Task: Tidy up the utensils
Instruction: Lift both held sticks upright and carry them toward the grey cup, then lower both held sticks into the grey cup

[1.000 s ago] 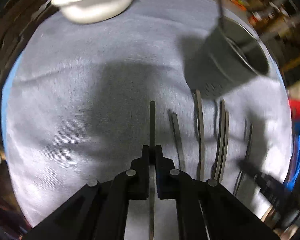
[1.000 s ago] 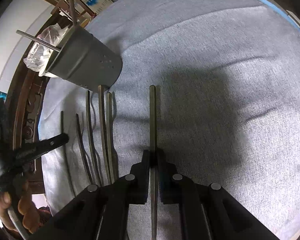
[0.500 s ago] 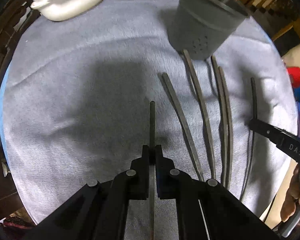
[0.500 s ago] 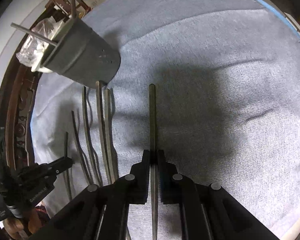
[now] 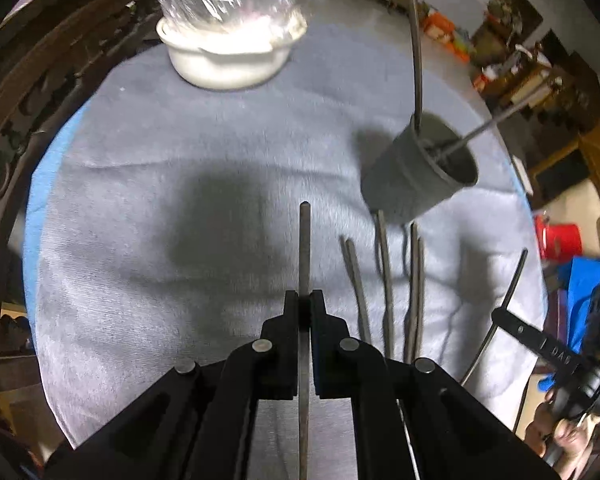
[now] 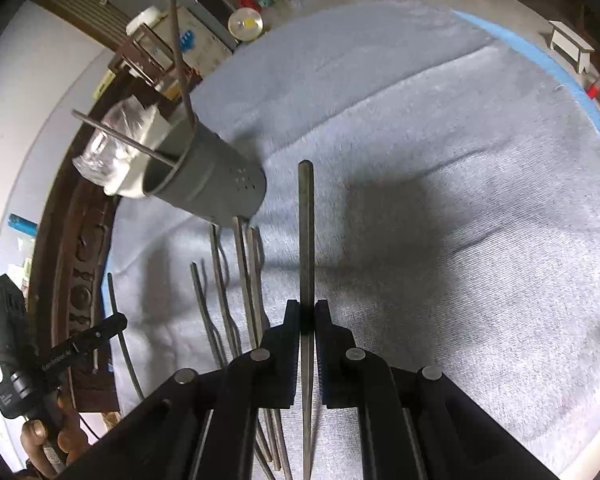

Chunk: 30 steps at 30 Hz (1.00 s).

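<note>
Claw (image 5: 304,312) gripping chopstick (image 5: 305,248), holder (image 5: 420,176) beyond, perhaps tilted

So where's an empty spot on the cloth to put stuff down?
The wide bare stretch of gray cloth between the white bowl and the left gripper is free. It is crowded below the gray cup, where loose chopsticks lie side by side.

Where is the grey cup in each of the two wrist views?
Left wrist view: the grey cup is at the upper right, tilted by the lens, with two chopsticks in it.
Right wrist view: the cup is at the upper left, above the loose chopsticks.
Shared landmark: the white bowl wrapped in plastic, which shows behind the cup in the right view.
</note>
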### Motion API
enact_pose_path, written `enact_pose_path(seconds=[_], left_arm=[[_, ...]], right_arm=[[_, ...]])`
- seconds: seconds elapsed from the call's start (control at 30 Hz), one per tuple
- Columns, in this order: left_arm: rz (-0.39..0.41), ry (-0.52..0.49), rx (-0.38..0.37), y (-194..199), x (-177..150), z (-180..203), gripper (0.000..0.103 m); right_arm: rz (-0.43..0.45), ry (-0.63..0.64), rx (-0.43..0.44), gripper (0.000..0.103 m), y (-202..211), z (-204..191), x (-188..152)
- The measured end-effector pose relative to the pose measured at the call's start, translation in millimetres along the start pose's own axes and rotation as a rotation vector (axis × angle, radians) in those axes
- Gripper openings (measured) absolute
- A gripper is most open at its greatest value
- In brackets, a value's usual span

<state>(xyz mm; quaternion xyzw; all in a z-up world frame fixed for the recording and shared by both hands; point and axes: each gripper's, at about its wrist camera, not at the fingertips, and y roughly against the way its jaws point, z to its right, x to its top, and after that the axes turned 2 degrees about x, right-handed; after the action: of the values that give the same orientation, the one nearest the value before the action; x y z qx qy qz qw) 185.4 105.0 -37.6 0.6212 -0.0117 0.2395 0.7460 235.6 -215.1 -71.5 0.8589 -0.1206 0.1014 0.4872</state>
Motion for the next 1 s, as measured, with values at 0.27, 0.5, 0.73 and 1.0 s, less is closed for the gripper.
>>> enact_pose_path(seconds=[0.27, 0.5, 0.73, 1.0], left_arm=[[0.118, 0.086, -0.056, 31, 11, 10, 0.005], [0.300, 0.146, -0.080, 62, 26, 12, 0.005], [0.545, 0.293, -0.142, 97, 43, 8, 0.005], [0.724, 0.466, -0.141, 104, 71, 17, 0.005]], right_arm=[[0.093, -0.009, 0.061, 0.008, 28, -4, 7], [0.190, 0.000, 0.094, 0.008, 57, -14, 22], [0.302, -0.015, 0.158, 0.008, 92, -22, 46], [0.464, -0.071, 0.250, 0.008, 121, -28, 79]])
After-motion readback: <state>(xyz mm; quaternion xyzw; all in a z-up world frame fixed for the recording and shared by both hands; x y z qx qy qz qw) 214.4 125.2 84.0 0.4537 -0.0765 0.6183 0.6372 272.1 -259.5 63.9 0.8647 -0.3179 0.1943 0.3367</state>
